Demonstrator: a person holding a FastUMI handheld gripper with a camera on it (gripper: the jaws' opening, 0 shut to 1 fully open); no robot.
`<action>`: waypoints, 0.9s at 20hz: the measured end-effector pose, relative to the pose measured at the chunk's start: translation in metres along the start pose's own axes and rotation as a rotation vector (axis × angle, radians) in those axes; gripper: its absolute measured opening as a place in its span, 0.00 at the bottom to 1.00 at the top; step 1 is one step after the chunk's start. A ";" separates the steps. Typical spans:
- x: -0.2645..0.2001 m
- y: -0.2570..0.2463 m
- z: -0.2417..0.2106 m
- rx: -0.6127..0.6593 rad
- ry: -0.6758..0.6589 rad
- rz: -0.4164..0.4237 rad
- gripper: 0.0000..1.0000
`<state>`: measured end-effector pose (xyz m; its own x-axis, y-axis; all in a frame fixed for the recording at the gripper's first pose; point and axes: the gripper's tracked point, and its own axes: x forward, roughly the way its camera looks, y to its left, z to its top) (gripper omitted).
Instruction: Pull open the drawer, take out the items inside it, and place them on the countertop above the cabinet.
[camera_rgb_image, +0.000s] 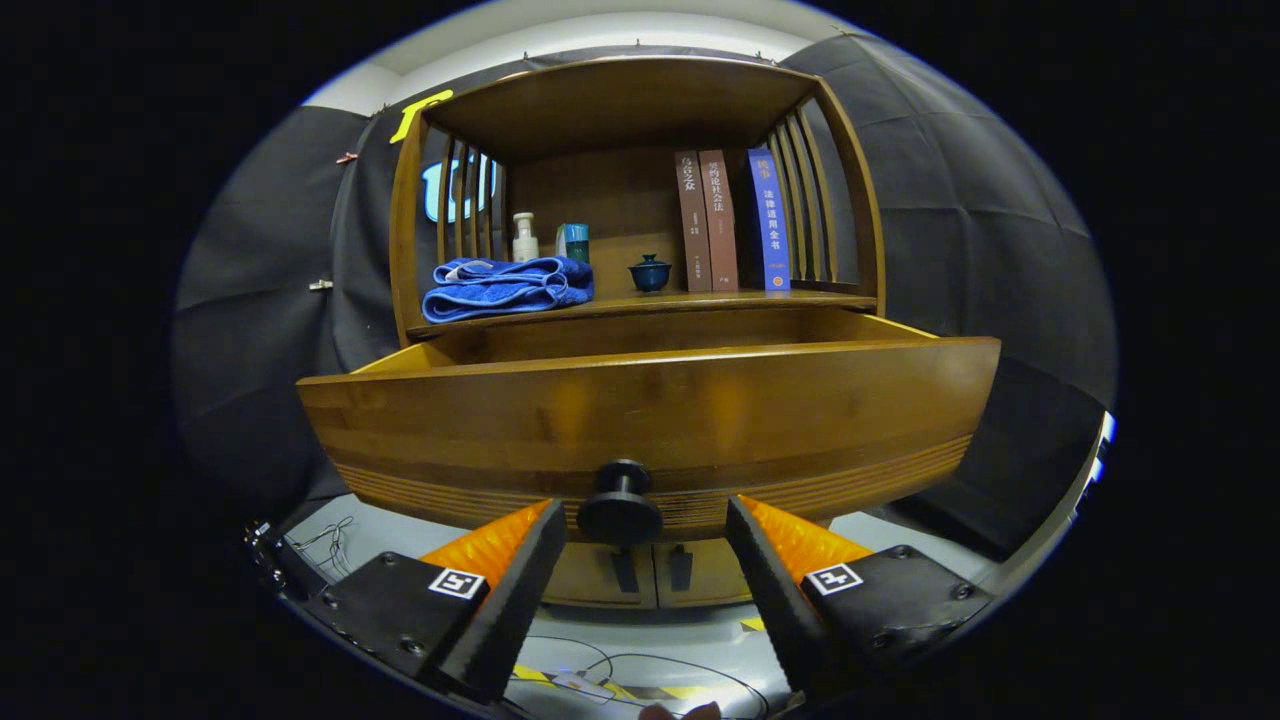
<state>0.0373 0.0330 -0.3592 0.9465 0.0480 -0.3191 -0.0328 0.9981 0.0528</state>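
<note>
Dark and round, the drawer knob sits between the two fingers of the hand-held gripper, whose jaws stand apart with a gap on either side of the knob — open, touching nothing. Cables and striped tape lie on the grey floor beneath the fingers. Just behind the knob, the wooden drawer is pulled well out from the cabinet, its broad curved front filling the space ahead. From this low angle its inside is hidden; only the top of its side walls and back edge show, so what it holds cannot be told. Below the drawer front, two small cabinet doors with dark handles are visible.

Beyond the drawer, the cabinet's countertop carries a folded blue towel at the left, with a pale pump bottle and what looks like a teal container behind it. A small dark-blue lidded cup stands near the middle. Three upright books lean against the slatted right side. Bare countertop lies between the towel and the cup — and a little in front of the books.
</note>
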 end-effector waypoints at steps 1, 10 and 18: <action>-0.007 -0.003 0.004 -0.004 -0.004 -0.001 1.00; -0.049 -0.004 0.103 0.000 -0.021 0.004 1.00; 0.030 -0.001 0.162 -0.064 0.228 -0.044 1.00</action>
<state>0.1172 0.0275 -0.2159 0.8505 0.0051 -0.5259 -0.0206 0.9995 -0.0236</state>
